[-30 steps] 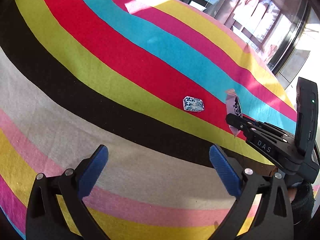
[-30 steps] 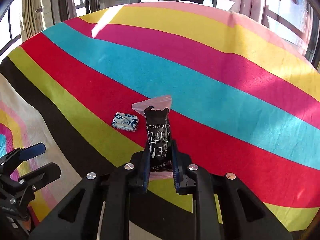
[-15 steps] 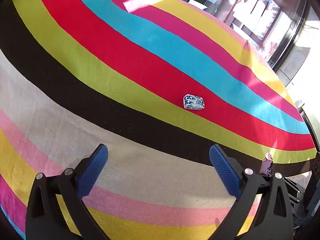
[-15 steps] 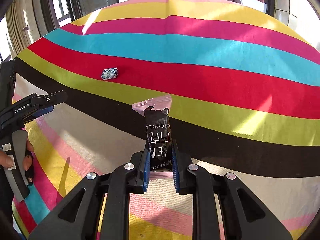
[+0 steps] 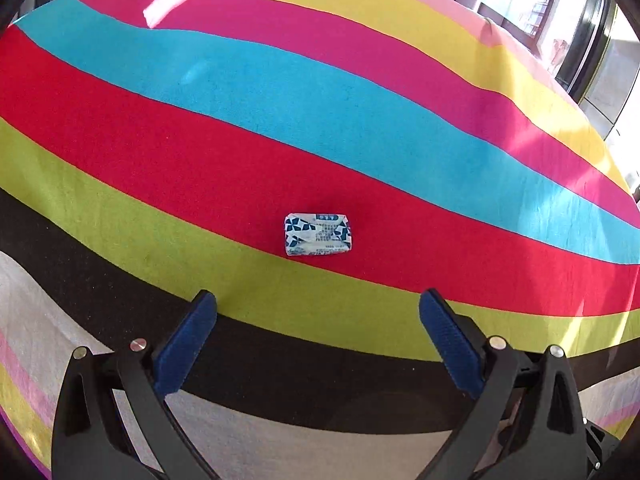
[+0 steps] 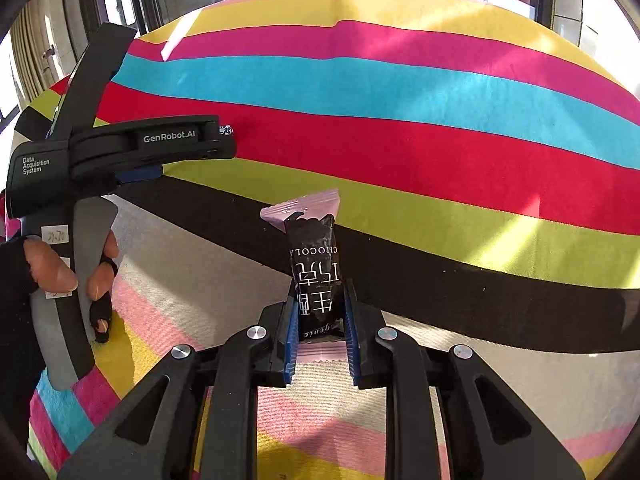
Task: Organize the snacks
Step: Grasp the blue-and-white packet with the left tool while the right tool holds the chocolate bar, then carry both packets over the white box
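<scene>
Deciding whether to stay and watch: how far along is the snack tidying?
Nothing looks sorted yet; no container or snack pile is in view. In hand: the right gripper is shut on a black chocolate bar. Left: the blue-and-white candy lies on the striped cloth, ahead of the open left gripper.

striped cloth (image 5: 320, 128) open, candy (image 5: 317, 234) unobstructed

Rainbow-striped cloth (image 5: 320, 128), blue-and-white patterned candy (image 5: 317, 234), black chocolate bar (image 6: 316, 268) with pink ends, blue-padded black gripper (image 5: 318, 312)
</scene>
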Available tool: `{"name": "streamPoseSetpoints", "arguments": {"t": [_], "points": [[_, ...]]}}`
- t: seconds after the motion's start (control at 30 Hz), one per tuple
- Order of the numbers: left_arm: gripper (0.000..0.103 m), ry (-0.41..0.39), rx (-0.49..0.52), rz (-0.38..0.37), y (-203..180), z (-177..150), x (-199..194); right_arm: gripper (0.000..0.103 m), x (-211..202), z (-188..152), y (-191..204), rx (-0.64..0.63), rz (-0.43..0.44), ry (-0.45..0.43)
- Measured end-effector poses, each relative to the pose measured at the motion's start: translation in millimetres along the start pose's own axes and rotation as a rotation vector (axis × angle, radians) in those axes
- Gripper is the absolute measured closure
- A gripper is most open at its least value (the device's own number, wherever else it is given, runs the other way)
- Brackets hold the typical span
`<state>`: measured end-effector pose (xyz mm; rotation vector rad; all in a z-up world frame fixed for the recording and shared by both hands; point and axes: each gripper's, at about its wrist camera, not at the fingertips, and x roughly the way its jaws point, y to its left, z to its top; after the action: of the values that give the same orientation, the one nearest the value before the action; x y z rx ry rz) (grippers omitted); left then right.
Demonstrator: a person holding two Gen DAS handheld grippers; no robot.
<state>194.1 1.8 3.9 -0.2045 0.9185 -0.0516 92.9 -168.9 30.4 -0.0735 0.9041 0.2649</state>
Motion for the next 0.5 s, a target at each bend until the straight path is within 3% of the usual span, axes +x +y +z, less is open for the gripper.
{"name": "streamPoseSetpoints", "arguments": {"t": [0.13,0.2,0.23,0.27,0.5], "points": [[0.019,0.0,0.006,0.071,-11.6,21.4,18.9,0.083,-2.1,-2.8,-4.3,0.009,0.009,0.0],[0.036,-0.003,0.018,0.108,-14.0,25.3,21.8,0.083,-2.9,-3.8,-6.3,0.012,0.013,-0.001],[0.056,-0.004,0.026,0.112,-14.1,25.1,20.7,0.083,-3.0,-3.9,-7.5,0.016,0.018,-0.001],[0.068,0.002,0.03,0.086,-12.4,23.2,18.1,0.083,-3.1,-4.1,-8.8,0.021,0.023,-0.001],[0.068,-0.014,0.08,-0.029,10.0,-34.0,-30.4,0.083,-4.8,-4.4,-15.5,0.047,0.055,-0.004]]}}
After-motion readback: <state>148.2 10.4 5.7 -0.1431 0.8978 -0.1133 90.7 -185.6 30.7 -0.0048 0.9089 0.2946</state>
